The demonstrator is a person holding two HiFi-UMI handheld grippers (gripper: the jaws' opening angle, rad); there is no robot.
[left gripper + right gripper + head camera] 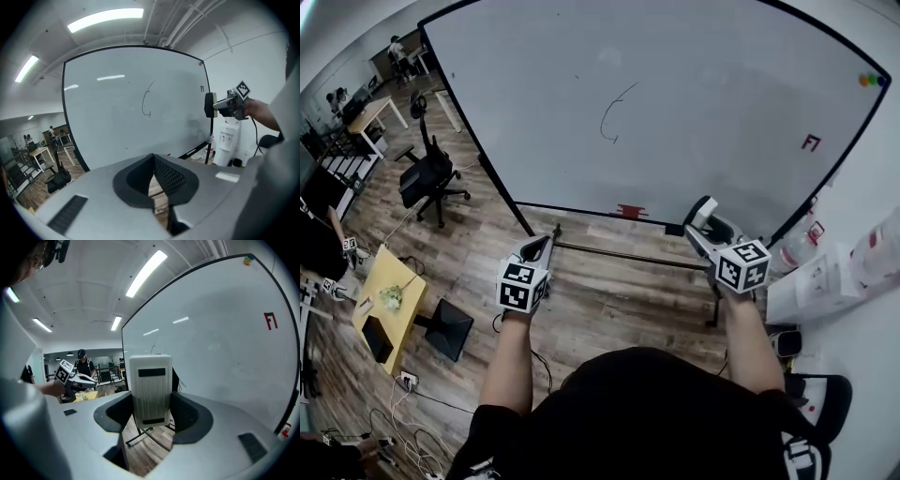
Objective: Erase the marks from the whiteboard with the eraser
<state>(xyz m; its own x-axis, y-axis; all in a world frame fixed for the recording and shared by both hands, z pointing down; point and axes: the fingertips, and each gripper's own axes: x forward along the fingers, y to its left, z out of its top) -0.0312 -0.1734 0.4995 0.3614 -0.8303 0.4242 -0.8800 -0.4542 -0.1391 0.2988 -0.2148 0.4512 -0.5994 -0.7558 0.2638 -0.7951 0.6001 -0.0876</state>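
A large whiteboard (675, 103) stands ahead, with a thin black curved mark (610, 117) near its middle and a small red mark (810, 142) at the right. In the left gripper view the black mark (146, 101) shows on the whiteboard (108, 117). My right gripper (703, 223) is shut on a white eraser (150, 390), held upright in front of the board's lower right. The eraser (209, 105) also shows in the left gripper view. My left gripper (536, 248) is shut with nothing in it, low at the board's lower left.
The board's stand bar (628, 255) runs across the wooden floor between the grippers. A black office chair (427, 173) and a yellow table (389, 295) stand at the left. A water dispenser (225, 140) and white boxes (825, 281) are at the right.
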